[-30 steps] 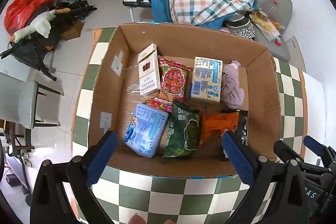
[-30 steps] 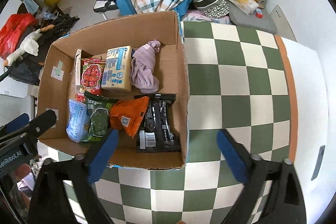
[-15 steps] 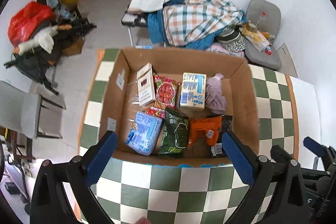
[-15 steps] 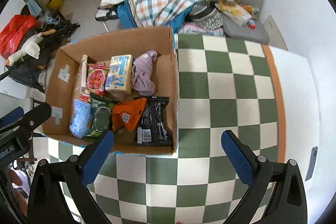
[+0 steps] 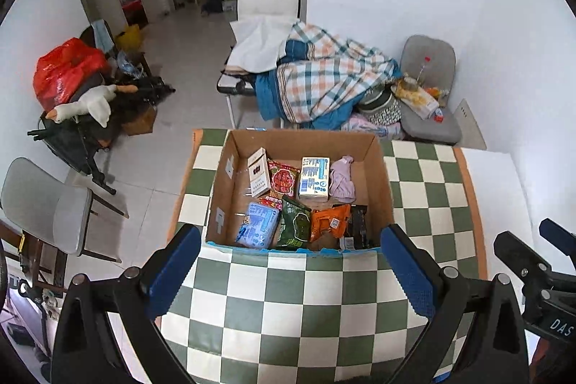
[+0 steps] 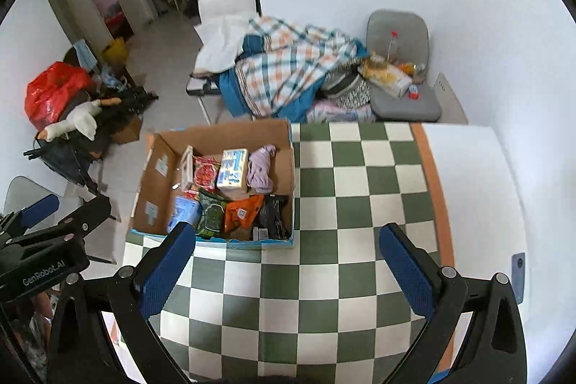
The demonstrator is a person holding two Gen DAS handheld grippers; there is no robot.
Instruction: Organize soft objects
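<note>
A cardboard box (image 5: pixel 376 168) (image 6: pixel 158 189) stands on the green-and-white checked table (image 5: pixel 288 297) (image 6: pixel 345 189). It holds a lilac cloth (image 5: pixel 342 180) (image 6: pixel 261 168), a blue pack (image 5: pixel 257 227), a green bag (image 5: pixel 295 222), an orange bag (image 5: pixel 329 222), a black pack (image 5: pixel 358 225), a red snack bag (image 5: pixel 282 177) and two cartons (image 5: pixel 313 177). My left gripper (image 5: pixel 291 272) is open and empty, held high above the table in front of the box. My right gripper (image 6: pixel 288 272) is open and empty, right of the box.
A chair piled with plaid bedding (image 5: pixel 324 78) and a grey chair (image 5: pixel 428 96) with small items stand beyond the table. A red bag (image 5: pixel 64 71) and clutter lie on the floor at left. A grey chair (image 5: pixel 39 204) stands at the left.
Both grippers have risen and pulled back from the box, so the box looks smaller and more of the room shows. Both stay open and empty.
</note>
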